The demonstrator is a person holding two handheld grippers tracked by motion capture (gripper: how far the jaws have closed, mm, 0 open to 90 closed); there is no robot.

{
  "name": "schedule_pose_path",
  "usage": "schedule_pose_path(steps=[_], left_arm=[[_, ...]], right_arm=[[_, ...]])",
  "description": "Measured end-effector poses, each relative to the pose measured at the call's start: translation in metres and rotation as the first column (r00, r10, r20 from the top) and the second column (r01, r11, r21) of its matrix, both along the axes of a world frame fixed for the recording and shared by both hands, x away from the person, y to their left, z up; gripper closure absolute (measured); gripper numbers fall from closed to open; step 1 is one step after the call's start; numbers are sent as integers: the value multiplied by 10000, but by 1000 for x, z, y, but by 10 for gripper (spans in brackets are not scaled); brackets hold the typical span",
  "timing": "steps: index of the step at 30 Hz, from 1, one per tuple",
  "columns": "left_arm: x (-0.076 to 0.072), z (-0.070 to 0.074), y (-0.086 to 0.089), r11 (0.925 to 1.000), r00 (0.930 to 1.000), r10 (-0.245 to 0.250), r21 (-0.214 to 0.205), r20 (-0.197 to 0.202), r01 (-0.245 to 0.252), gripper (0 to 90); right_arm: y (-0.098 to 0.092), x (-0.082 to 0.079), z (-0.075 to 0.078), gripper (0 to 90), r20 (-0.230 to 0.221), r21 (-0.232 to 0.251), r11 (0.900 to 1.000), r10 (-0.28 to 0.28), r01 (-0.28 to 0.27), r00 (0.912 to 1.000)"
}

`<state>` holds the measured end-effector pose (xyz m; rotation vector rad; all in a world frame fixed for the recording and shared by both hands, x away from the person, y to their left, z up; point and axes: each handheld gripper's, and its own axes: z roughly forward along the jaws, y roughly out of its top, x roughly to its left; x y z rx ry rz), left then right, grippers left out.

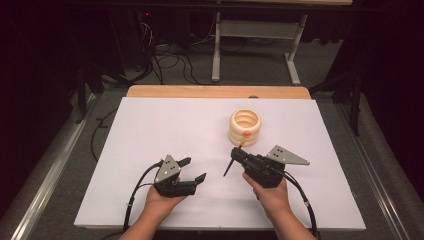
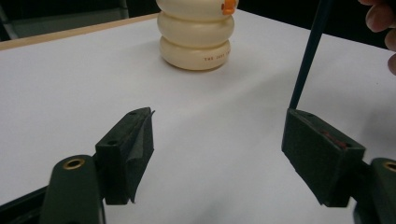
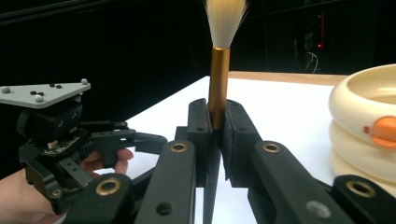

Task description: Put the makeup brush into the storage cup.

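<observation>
Two tools are working over the white counter (image 1: 150, 130). The right tool (image 3: 215, 126) is gripping a brush (image 3: 218, 74) firmly between its jaws: the jaws are pressing on the golden ferrule, the pale bristles are pointing up in the right gripper view, and the dark handle is running down below the jaws. In the high view the right tool (image 1: 235, 154) is sitting near the middle of the counter, and the thin handle of the brush (image 1: 228, 167) is slanting down toward the counter surface.

The left tool (image 2: 217, 140) is standing wide, and nothing is lying between its jaws; only bare white counter is showing in the gap. In the high view the left tool (image 1: 192, 170) is resting to the left of the right one, apart from it, with its jaws pointing toward the brush.

A cream stack of rings (image 1: 245, 127) with a small orange knob is standing upright on the counter, just beyond the right tool. In the left gripper view this stack of rings (image 2: 195, 39) is sitting ahead of the open jaws, well apart from them, and the dark handle of the brush (image 2: 309, 51) is crossing the right side.
</observation>
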<state>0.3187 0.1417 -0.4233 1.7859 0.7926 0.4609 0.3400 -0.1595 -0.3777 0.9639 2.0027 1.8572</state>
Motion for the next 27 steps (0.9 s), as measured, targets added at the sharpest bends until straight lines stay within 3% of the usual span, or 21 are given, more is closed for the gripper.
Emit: schedule_pose_path(steps=[13,27], left_arm=[[3,2,10,9993,9995,326,-201,-53,-327,203],[3,3,10,9994,9996,297,-164,-13,-297,203]], right_arm=[[-19,5,3,852,277,-9,9983,-576,576,9980],[-55,13,8,852,373,165,9866,-1627,1622,9860]])
